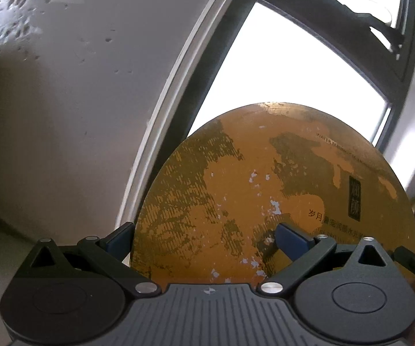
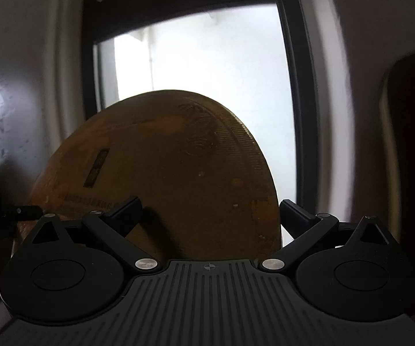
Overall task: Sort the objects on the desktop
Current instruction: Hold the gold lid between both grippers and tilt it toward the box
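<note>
A round orange-gold disc with printed lettering is held up edge-on between both grippers, in front of a bright window. The left gripper has its jaws closed on the disc's rim. The right gripper likewise clamps it. A pitted white wall stands to the left, and a dark object to the far right.

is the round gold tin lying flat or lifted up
Lifted: the round gold tin stands on edge against the window, between the fingers of both the left gripper and right gripper.

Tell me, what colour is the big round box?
Orange-gold round box with dark olive patches, clearest in the left wrist view.
</note>
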{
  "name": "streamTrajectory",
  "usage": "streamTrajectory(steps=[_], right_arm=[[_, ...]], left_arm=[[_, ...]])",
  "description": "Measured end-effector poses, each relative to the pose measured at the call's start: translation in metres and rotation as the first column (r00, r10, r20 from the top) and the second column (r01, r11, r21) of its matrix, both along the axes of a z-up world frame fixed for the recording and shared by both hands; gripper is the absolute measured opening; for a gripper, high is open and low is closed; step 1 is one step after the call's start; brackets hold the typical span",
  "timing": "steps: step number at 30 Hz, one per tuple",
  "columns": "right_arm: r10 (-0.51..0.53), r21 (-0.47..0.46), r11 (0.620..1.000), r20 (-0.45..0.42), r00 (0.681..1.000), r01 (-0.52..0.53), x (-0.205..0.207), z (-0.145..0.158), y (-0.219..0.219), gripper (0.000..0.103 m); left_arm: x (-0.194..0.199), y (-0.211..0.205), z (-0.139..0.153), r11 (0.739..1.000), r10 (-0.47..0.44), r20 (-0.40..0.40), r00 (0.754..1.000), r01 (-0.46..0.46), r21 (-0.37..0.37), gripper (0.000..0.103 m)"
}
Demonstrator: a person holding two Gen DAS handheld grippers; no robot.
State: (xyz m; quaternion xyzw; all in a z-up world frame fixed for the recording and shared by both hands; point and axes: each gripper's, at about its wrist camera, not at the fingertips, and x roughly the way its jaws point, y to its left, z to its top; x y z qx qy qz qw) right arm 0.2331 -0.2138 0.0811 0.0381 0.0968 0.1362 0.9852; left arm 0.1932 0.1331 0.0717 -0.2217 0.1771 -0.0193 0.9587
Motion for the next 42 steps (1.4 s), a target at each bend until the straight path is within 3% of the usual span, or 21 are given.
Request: streamTrajectory(steps=[9, 12, 18, 22, 31, 42], right_arm=[[-0.042, -0.130, 0.991, -0.058, 0.997, 0.034, -0.123, 0.022, -0.033, 0.100], [-0.057, -0.165, 0.985, -0.083, 0.995, 0.043, -0.177, 0.026, -0.037, 0.100], [-0.073, -0.164, 0.985, -0.151, 0.986, 0.047, -0.245, 0.015, -0.066, 0.100], [-0.074, -0.150, 0.988, -0.190, 0.979, 0.045, -0.271, 0.007, -0.082, 0.100], [-0.131, -0.149, 0.984, -0.238, 0.962, 0.097, -0.303, 0.002, -0.115, 0.100], [-0.255, -0.115, 0.966, -0.294, 0.921, 0.231, -0.336, -0.019, -0.168, 0.100]], left_arm=[[-0.080, -0.051, -0.031, 0.991, -0.056, -0.164, 0.985, 0.034, -0.131, 0.101], [-0.105, -0.073, -0.042, 0.989, -0.085, -0.202, 0.976, 0.058, -0.138, 0.101], [-0.155, -0.073, -0.026, 0.989, -0.110, -0.280, 0.954, 0.078, -0.123, 0.101], [-0.179, -0.088, -0.032, 0.990, -0.111, -0.319, 0.941, 0.078, -0.114, 0.101], [-0.194, -0.124, -0.031, 0.981, -0.189, -0.361, 0.913, 0.156, -0.119, 0.101], [-0.170, -0.174, -0.043, 0.955, -0.294, -0.416, 0.861, 0.282, -0.093, 0.101]])
